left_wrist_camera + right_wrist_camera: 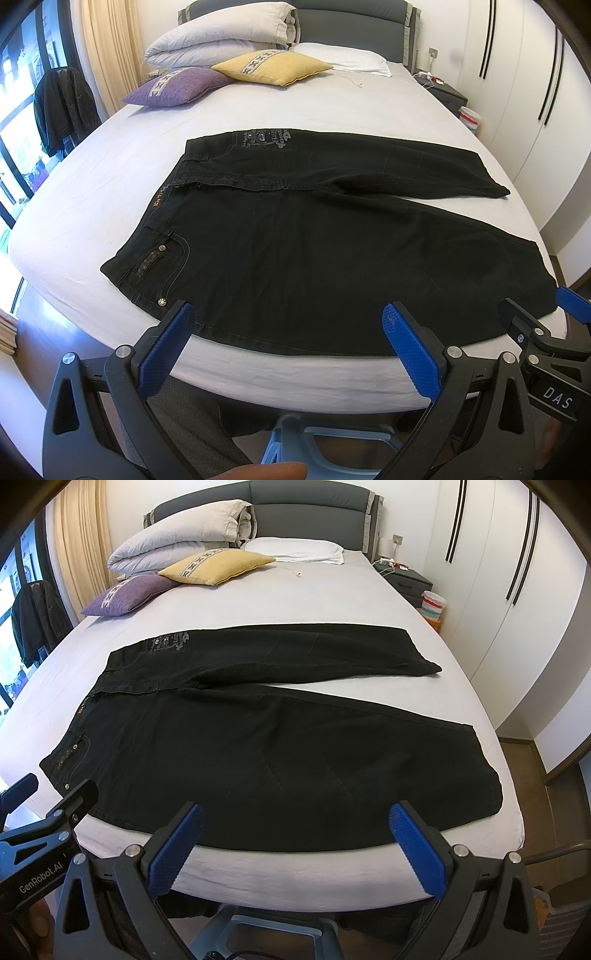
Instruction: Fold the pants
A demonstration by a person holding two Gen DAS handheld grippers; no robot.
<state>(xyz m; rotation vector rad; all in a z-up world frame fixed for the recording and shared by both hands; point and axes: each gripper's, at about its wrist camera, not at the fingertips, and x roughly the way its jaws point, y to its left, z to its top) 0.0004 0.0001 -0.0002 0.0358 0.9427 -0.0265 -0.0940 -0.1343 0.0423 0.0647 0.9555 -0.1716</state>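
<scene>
Now our left tool (288,323) and right tool (295,821) gape wide — black pants (258,746) fill mid-frame, flat on the bed (332,602).

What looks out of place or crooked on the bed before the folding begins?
Nothing is damaged or spilled. The black pants lie flat, but the two legs spread apart toward the hems, with a wedge of sheet between them. A thin white cord lies loose near the white pillow.

Bedroom. Bed (295,602) with grey padded headboard (306,506) against white wall. White wardrobe (517,590) along right side; dark nightstand (410,579) at head corner. Beige curtain (81,542) and daylit window (14,122) at left.
</scene>
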